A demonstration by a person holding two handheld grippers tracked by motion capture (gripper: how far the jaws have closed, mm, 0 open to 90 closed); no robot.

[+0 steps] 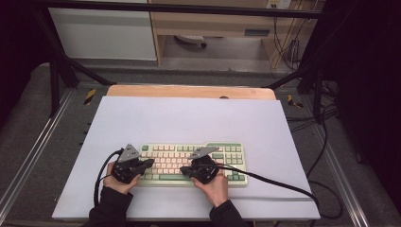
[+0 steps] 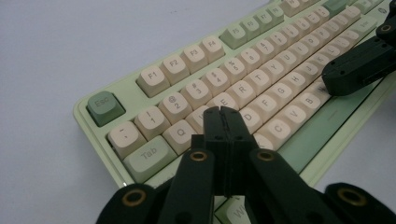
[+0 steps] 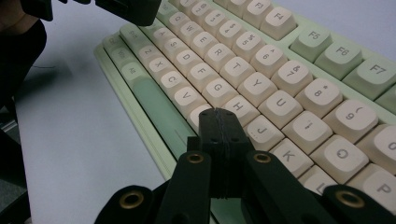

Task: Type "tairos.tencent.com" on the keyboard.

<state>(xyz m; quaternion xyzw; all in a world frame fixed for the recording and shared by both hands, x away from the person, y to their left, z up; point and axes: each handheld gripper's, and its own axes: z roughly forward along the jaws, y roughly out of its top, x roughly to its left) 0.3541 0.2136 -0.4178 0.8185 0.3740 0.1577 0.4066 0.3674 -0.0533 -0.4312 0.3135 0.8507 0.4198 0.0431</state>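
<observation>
A pale green keyboard (image 1: 227, 152) with cream keys lies near the front edge of the white table top (image 1: 189, 118). My left gripper (image 1: 150, 163) hovers over its left end, jaws shut with nothing between them. In the left gripper view the left gripper (image 2: 221, 113) has its tips just above the keyboard (image 2: 261, 60), near the W and E keys. My right gripper (image 1: 184, 170) is over the middle of the bottom rows, also shut and empty. In the right gripper view the right gripper (image 3: 219, 115) sits over the keyboard (image 3: 261, 70), by the H and N keys.
A black cable (image 1: 283, 182) trails from the right gripper across the table's right front. A wooden strip (image 1: 189, 91) borders the far edge. Metal frame rails (image 1: 28, 151) run along both sides, with more cables on the floor (image 1: 326, 142) at the right.
</observation>
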